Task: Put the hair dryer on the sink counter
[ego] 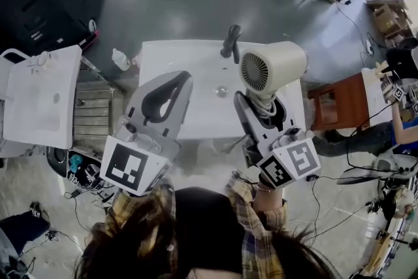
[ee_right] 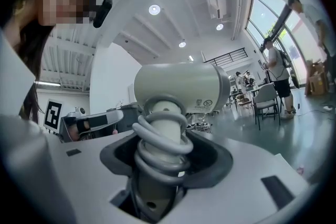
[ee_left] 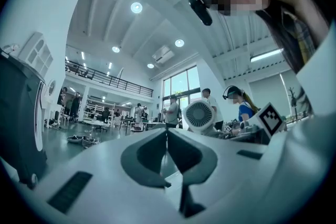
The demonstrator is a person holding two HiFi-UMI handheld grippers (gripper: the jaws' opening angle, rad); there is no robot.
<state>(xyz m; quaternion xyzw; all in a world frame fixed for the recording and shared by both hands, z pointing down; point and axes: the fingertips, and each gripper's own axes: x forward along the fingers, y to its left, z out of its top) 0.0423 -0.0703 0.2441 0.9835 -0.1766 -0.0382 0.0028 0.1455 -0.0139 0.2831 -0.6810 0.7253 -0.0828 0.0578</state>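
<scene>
Two hand-held grippers in play, only one loaded. Right hand-held gripper is clamped on the handle of the hair dryer. In the right gripper view the jaws sit either side of the handle, with the grey cord coiled round it inside the grip. The cream barrel stands above the jaws, roughly crosswise to them.

Left hand-held gripper carries nothing. In the left gripper view its jaw tips meet with only the hollow behind them showing.

Task thing's place: hair dryer is up in the air in the right grip, not resting on anything. In the head view it overlaps the right part of the white sink counter, its grille end facing the camera, right of the dark faucet and the drain. How high it hangs over the surface can't be read from above.

Progress, judged: pickup done, carry looks mostly done, placement not done. Left to do: lower it onto a flat part of the sink counter, probably the right side clear of the basin, open the jaws and back off. Loose coil of cord may drag or slip on release.
</scene>
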